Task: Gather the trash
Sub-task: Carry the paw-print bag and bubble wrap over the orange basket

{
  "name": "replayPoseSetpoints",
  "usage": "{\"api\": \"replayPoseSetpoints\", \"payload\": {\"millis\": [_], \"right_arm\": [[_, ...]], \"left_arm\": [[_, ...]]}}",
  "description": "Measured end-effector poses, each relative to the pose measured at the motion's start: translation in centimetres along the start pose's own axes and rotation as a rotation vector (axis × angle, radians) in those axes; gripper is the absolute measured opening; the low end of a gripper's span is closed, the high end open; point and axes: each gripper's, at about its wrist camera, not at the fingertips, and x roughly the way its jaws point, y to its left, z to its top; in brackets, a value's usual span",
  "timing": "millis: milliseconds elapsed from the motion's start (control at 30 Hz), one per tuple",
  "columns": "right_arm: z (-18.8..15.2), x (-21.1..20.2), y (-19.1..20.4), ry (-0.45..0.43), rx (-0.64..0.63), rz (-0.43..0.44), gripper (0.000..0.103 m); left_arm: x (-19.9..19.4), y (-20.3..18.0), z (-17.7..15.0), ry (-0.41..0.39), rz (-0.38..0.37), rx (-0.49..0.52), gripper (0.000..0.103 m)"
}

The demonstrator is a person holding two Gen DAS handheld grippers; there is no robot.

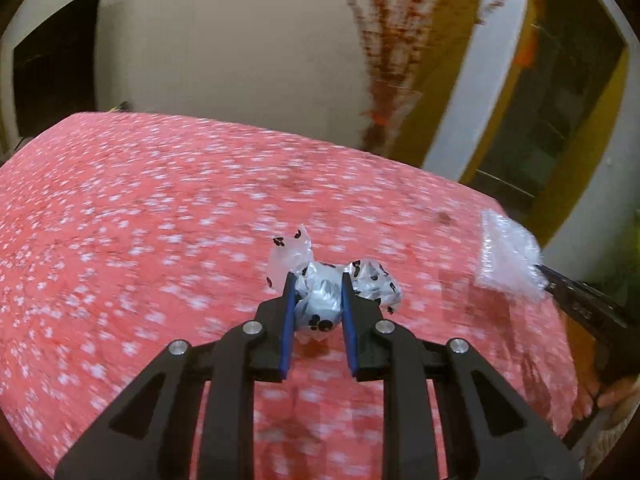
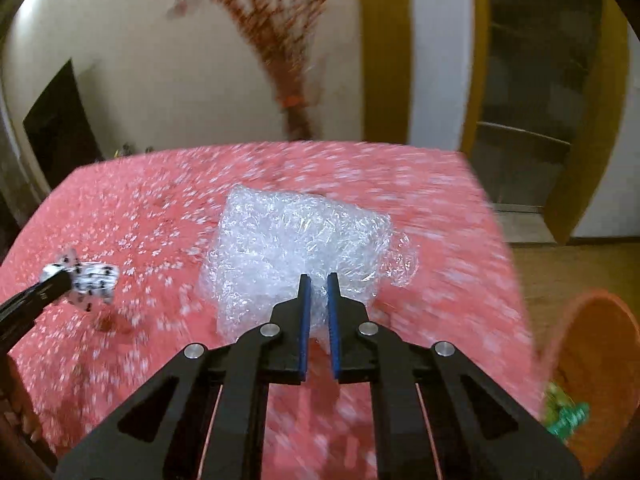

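Red white-flecked cloth (image 2: 140, 208) covers the worktop — cream wall behind. Orange bin (image 2: 592, 364), off the worktop's right edge, some green litter inside. Bubble wrap (image 2: 296, 240), crumpled sheet, pinched at its near edge by the right hand-held gripper (image 2: 318, 280), jaws narrow. Spotted plastic wrapper (image 1: 320, 292), balled — clamped in the left hand-held gripper (image 1: 318, 280), above the cloth.

Both pictures are bright but smeared with blur, most on the pink flowered tablecloth (image 1: 160, 220). The round edges bend and go dark.
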Motion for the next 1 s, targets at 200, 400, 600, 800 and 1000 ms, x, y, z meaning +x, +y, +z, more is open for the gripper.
{"api": "replayPoseSetpoints", "payload": {"millis": [200,400,600,800,1000], "right_arm": [[-2.4,-6.6,-4.8,-0.089,0.057,-0.099,0.008],[-4.6,-11.0,-8.1,-0.157,0.108,-0.185,0.008],[-6.5,-13.5,-10.4,-0.193,0.151,-0.264,0.008],[-7.8,-15.2,-12.5,-0.208,0.212,-0.315,0.008],[-8.8,-15.7,-14.5,-0.205,0.254,-0.351,0.008]], "left_arm": [[-2.1,-6.8,-1.1,-0.009,-0.097,0.090,0.021],[-3.2,-12.5,-2.3,0.000,-0.177,0.163,0.021],[-3.9,-17.7,-3.9,0.018,-0.254,0.224,0.021],[-4.1,-22.1,-5.2,0.020,-0.287,0.283,0.021],[-4.1,-25.6,-6.6,0.013,-0.280,0.348,0.021]]}}
